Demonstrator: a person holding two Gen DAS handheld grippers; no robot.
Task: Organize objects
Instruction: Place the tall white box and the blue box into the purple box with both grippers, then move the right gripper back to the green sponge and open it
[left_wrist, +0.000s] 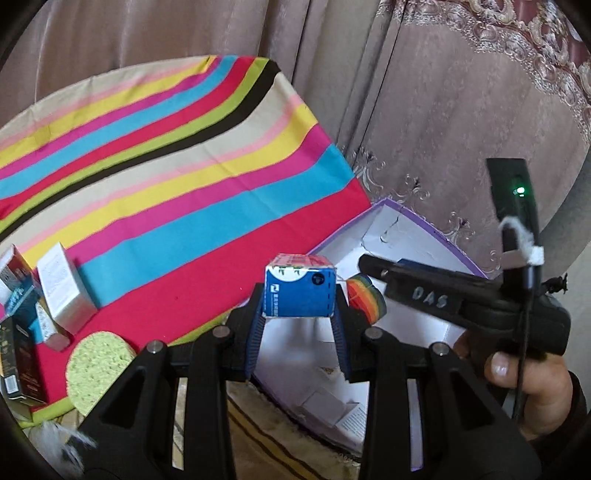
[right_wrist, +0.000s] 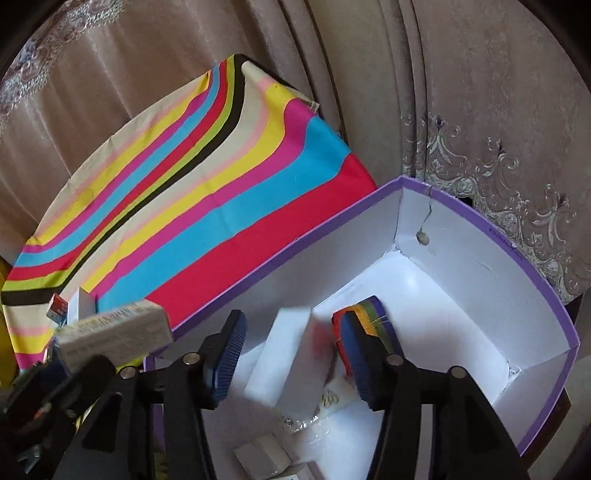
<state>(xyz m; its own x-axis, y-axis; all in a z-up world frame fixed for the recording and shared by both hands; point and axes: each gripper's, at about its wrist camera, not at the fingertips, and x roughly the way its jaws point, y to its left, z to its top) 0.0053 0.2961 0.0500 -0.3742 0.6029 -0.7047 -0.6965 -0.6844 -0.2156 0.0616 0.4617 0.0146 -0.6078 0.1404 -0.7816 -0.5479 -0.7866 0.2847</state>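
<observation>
My left gripper (left_wrist: 299, 312) is shut on the end of a small blue carton (left_wrist: 297, 290) with a red-and-white top, held just left of the purple-rimmed white box (left_wrist: 436, 230). The right wrist view shows that carton (right_wrist: 114, 332) from the side, at the box's left rim. My right gripper (right_wrist: 291, 325) hangs open over the inside of the box (right_wrist: 535, 280). A blurred white carton (right_wrist: 291, 362) stands tilted between its fingers, and neither pad presses on it. A rainbow-striped block (right_wrist: 376, 317) lies in the box behind the right finger.
A table under a striped cloth (left_wrist: 166, 184) lies to the left of the box. Several small cartons (left_wrist: 62, 288) and a green sponge (left_wrist: 99, 369) sit near its front left edge. More small cartons (right_wrist: 262, 456) lie on the box floor. Curtains hang behind.
</observation>
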